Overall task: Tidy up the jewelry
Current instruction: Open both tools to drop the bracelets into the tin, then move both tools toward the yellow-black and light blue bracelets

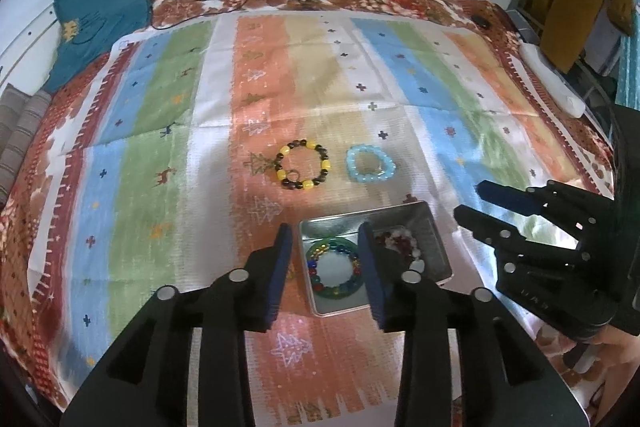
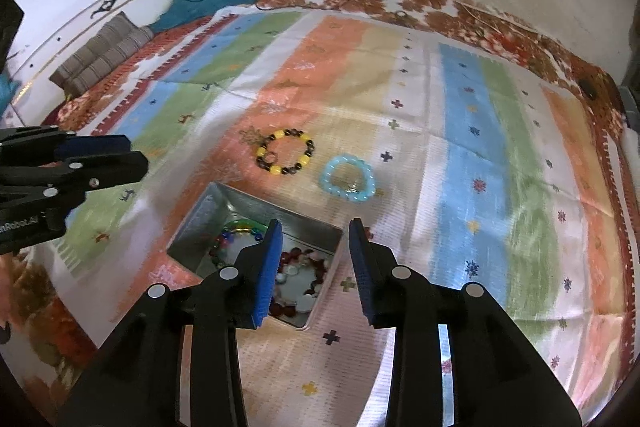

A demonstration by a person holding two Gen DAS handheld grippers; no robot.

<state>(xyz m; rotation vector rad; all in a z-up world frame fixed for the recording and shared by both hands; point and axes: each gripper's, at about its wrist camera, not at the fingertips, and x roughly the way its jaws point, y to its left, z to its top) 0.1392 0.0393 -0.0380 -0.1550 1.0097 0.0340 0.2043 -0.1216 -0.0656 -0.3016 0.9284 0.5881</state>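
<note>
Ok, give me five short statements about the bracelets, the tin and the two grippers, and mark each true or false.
1. The yellow and black bracelet lies on the striped cloth, outside the metal tin. True.
2. The light blue bracelet is inside the tin. False: it lies on the cloth, beside the yellow and black one.
3. The multicoloured bracelet is in the tin. True.
4. The left gripper is shut on a bracelet. False: its jaws are open and hold nothing.
5. The tin holds only one bracelet. False: a red and white bracelet lies in it too.
</note>
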